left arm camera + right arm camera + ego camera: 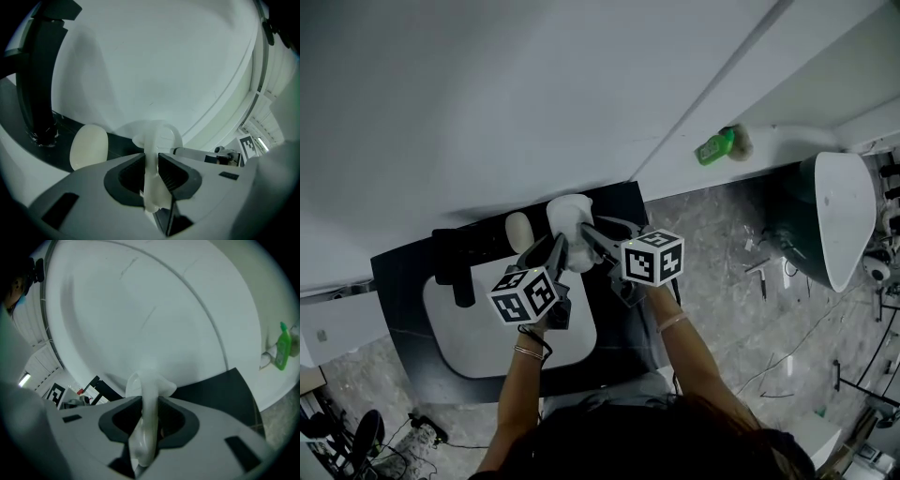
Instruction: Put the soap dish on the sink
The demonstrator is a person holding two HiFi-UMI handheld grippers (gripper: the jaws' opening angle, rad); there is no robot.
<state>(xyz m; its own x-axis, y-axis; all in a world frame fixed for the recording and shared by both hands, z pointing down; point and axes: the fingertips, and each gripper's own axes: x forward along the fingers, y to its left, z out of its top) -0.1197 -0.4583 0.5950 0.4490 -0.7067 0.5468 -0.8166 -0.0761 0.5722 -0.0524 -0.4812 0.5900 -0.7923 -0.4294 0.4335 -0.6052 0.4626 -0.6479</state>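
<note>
The soap dish [568, 216] is white, glossy and slightly translucent, with a rounded, curled rim. In both gripper views it shows edge-on as a thin pale wall. Its full shape is hard to read from above; it is perhaps a shallow oval bowl. It sits between the two grippers over the back of the black counter [394, 309], behind the white sink [450, 337] and just beside the soap.

The left gripper [555, 249] has its jaws clamped on the dish's left rim. The right gripper [596, 238] has its jaws pressed on the right rim. Each gripper view shows the white wall pinched tight between the jaws.

By count:
- One dish.
- Two grippers, one in each hand.
- One cream oval soap [518, 232], lying on the counter.
- One black tap [455, 267], left of the soap.
- One sink.
- One green bottle [713, 147], well apart to the right.
</note>
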